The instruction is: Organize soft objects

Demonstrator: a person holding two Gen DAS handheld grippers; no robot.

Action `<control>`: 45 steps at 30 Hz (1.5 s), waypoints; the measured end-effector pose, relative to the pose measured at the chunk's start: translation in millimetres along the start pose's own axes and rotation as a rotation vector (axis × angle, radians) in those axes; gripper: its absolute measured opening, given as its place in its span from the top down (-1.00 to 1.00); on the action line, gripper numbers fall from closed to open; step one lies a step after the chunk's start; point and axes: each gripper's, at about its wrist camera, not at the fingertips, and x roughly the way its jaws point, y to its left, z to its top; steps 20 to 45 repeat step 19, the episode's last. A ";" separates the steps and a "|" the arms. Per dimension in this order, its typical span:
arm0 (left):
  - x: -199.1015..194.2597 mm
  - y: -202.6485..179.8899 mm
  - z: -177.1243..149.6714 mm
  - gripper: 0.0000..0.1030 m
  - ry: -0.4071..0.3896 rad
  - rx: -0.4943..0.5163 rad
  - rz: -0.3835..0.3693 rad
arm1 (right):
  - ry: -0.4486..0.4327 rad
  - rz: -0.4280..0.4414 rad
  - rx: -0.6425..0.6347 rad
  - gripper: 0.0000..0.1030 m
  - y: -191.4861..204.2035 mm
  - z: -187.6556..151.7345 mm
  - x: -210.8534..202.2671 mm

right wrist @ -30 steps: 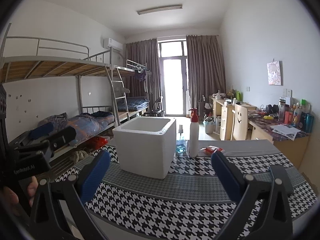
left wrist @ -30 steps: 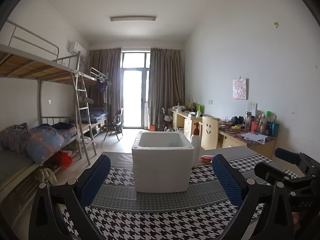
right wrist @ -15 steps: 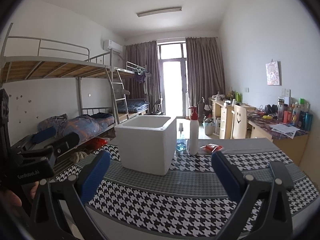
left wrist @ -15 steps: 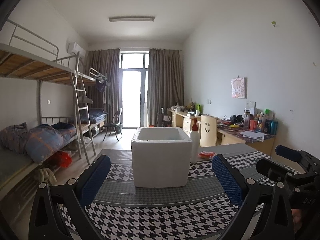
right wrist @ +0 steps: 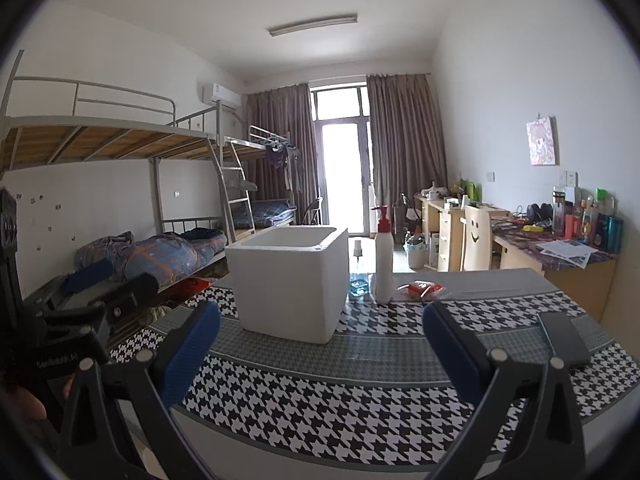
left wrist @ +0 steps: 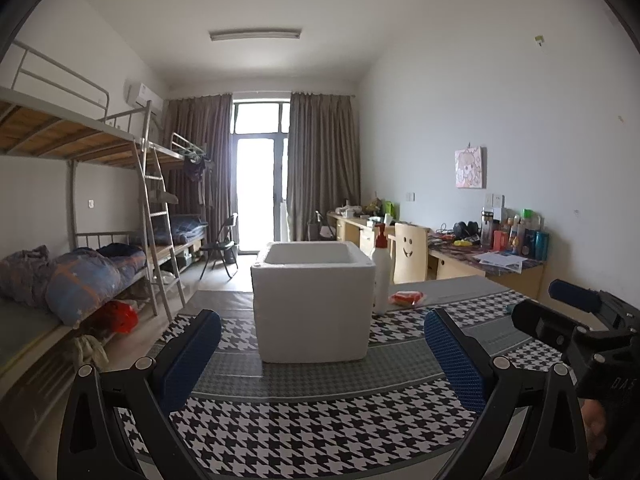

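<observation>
The white foam box (left wrist: 314,300) stands dead ahead of your left gripper (left wrist: 322,354), left of your right gripper (right wrist: 320,350); both gape, holding nothing.

The right gripper (left wrist: 576,300) body shows "DAS" (partly cut off); other lettering is blurred.

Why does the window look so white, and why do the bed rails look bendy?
In both wrist views the glass door is blown out by daylight, so nothing outside shows. The fisheye lens bends straight lines near the edges: the bunk rails curve in the right view, and dark lens corners frame each picture. The box in the middle looks almost straight.
</observation>
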 end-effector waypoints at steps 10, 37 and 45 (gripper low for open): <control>0.3 -1.2 -6.5 -0.98 0.009 0.002 -0.005 | -0.006 -0.047 0.000 -0.99 -3.6 -12.7 -0.1; 0.6 -4.0 -8.6 -0.98 0.014 -0.003 -0.016 | 0.004 -0.056 0.011 -0.99 -10.1 -15.1 0.2; 0.6 -4.0 -8.6 -0.98 0.014 -0.003 -0.016 | 0.004 -0.056 0.011 -0.99 -10.1 -15.1 0.2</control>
